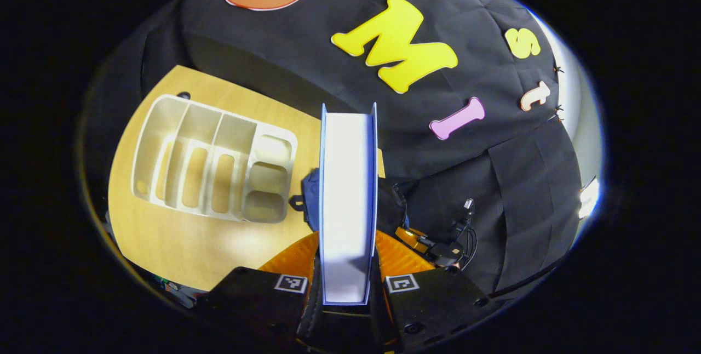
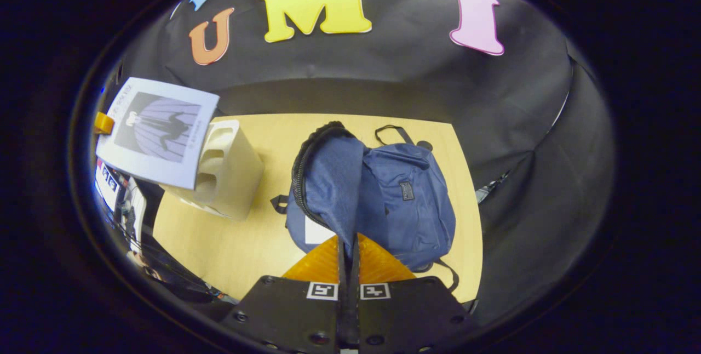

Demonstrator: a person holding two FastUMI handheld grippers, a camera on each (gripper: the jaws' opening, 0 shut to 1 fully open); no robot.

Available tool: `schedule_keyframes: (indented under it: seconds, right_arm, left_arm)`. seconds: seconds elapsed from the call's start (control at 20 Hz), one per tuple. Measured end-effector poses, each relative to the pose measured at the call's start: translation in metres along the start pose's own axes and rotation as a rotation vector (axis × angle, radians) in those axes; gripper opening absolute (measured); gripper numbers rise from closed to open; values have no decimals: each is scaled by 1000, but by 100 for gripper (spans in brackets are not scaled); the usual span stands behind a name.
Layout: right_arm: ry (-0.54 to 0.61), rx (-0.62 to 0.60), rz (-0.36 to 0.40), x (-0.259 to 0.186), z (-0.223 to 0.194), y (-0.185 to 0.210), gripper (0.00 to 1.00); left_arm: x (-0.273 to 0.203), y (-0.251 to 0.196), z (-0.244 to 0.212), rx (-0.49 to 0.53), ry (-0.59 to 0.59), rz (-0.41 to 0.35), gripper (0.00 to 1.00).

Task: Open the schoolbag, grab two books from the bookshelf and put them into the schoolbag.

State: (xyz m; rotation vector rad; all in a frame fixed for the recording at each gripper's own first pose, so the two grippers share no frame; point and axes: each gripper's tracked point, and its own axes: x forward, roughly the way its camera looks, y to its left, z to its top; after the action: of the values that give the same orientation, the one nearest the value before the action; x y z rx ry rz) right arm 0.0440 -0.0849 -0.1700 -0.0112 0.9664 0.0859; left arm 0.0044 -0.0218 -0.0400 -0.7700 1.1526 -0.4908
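One book (image 1: 347, 206): left gripper (image 1: 347, 288) squeezes it, ready for the bag.
Schoolbag (image 2: 383, 200): right gripper (image 2: 348, 258) pinches its flap, keeping it open.

Light: bright, even | glare: white patch at right rim, perhaps a lamp | edges: fisheye-bent | focus: sharp

Cloth, plastic, wood and paper
Matt blue cloth schoolbag (image 2: 405, 200); smooth cream plastic bookshelf (image 1: 213, 159); pale smooth wood-look table (image 2: 263, 233); book (image 1: 348, 200) with white paper page edges
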Motion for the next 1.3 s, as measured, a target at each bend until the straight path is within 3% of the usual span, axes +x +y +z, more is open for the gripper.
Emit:
schedule_keyframes:
  seconds: [0.5,0.8,0.85,0.9,1.3]
  right_arm:
    - [26,33,3,5,9,-12,0]
    - [35,40,4,1,12,-14,0]
    - [36,42,2,1,12,-15,0]
    - [36,45,0,0,13,-16,0]
    - [36,35,-16,-6,18,-18,0]
  left_arm:
    - [127,20,-76,-192,116,-118,38]
    - [181,26,-97,-196,118,-135,38]
    - [192,26,-98,-195,114,-131,44]
    - [202,24,-99,-201,116,-134,38]
    - [273,16,-110,-157,98,-159,38]
